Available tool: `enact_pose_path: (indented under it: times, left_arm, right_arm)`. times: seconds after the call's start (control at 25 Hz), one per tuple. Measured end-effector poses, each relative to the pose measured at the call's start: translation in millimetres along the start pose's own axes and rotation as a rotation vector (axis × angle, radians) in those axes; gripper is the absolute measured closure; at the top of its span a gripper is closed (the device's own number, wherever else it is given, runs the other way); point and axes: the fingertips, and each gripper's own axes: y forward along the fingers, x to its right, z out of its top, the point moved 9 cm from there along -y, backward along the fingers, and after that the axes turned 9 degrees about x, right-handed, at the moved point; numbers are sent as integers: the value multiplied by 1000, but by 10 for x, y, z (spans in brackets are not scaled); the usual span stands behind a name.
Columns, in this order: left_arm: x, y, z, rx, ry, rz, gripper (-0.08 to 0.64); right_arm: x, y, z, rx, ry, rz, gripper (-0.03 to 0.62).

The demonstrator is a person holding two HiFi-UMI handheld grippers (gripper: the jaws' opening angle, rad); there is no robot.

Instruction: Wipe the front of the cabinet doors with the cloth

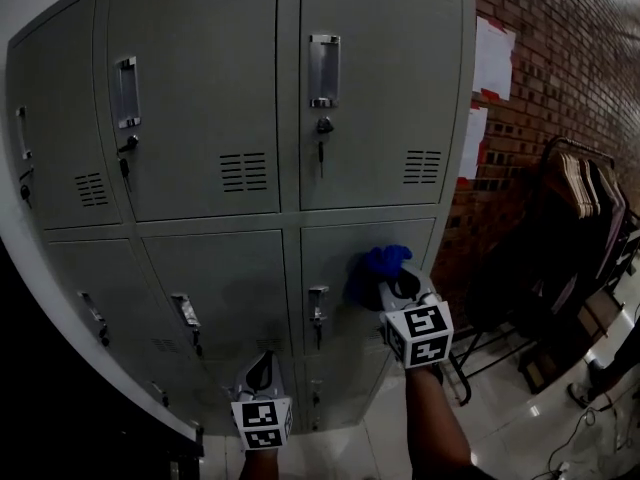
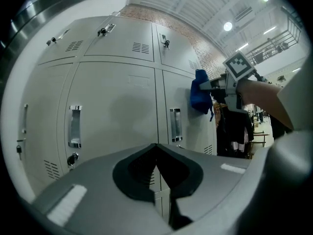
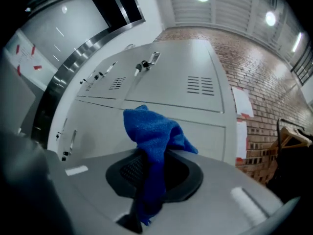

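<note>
A grey metal locker cabinet (image 1: 240, 148) with several doors fills the head view. My right gripper (image 1: 397, 290) is shut on a blue cloth (image 1: 374, 271), holding it at the upper part of the lower right door (image 1: 350, 258); whether the cloth touches the door I cannot tell. In the right gripper view the blue cloth (image 3: 152, 146) bunches up from between the jaws toward the lockers. My left gripper (image 1: 262, 372) hangs low before the lower middle door, shut with nothing in it. From the left gripper view the cloth (image 2: 199, 97) and right gripper (image 2: 222, 85) show at the right door.
A brick wall (image 1: 570, 58) with white papers (image 1: 492, 60) stands right of the cabinet. A dark rack with hangers and clothes (image 1: 575, 228) stands at the right on the glossy floor (image 1: 520, 418). Door handles (image 1: 323, 71) and keys (image 1: 321, 153) stick out from the doors.
</note>
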Motion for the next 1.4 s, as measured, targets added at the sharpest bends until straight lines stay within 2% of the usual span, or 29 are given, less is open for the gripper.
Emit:
enact_pose_path:
  times: [0.16, 0.36, 0.6, 1.0, 1.24, 1.4]
  left_arm:
    - [-47, 5, 47, 14, 8, 5, 549]
    - [-19, -1, 52, 6, 10, -26, 549]
    - [-21, -2, 67, 9, 25, -35, 549]
    - [51, 90, 39, -6, -4, -64, 549]
    - [264, 191, 49, 6, 5, -121, 549]
    - [174, 206, 76, 10, 9, -97, 549]
  right_arm:
    - [-488, 134, -213, 6, 16, 87, 537]
    - [-820, 348, -171, 11, 52, 161, 537]
    - [-961, 485, -182, -21, -9, 163, 537]
    - [-489, 331, -291, -71, -39, 107, 537]
    - [-11, 168, -324, -111, -103, 36, 537]
    - [179, 119, -408, -127, -151, -3, 537]
